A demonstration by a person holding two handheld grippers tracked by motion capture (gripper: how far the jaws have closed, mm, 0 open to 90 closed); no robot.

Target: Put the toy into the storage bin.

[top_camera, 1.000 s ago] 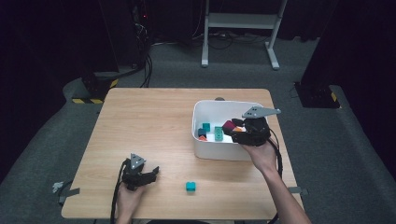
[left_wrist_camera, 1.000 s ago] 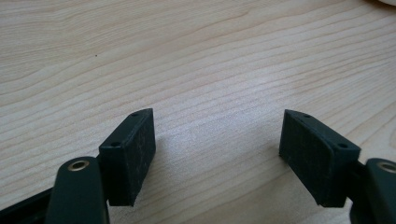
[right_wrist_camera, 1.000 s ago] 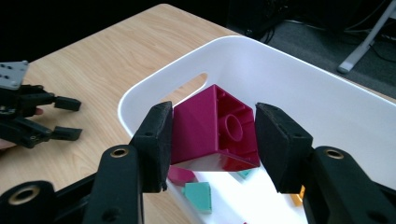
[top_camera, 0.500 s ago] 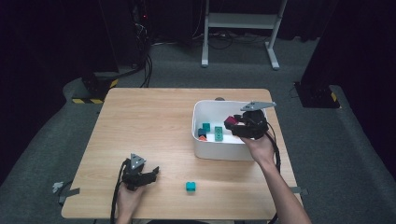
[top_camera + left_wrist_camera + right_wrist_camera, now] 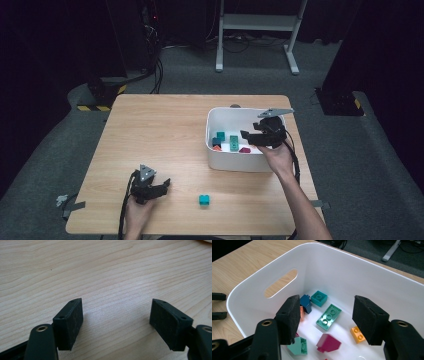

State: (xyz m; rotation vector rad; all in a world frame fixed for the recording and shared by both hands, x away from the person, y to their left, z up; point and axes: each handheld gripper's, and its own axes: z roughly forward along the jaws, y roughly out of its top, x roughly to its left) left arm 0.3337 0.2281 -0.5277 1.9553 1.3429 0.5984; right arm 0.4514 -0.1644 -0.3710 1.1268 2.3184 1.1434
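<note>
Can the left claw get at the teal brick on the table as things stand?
Probably yes. The left claw rests open on the table with nothing between its jaws, and the teal brick lies alone to its right. Bare wood separates them, and the white bin stands farther back.

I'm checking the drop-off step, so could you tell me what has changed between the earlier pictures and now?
The right gripper has shifted slightly over the white bin, and its jaws have just been opening with nothing between them. The left gripper and the teal brick on the table stayed put.
</note>
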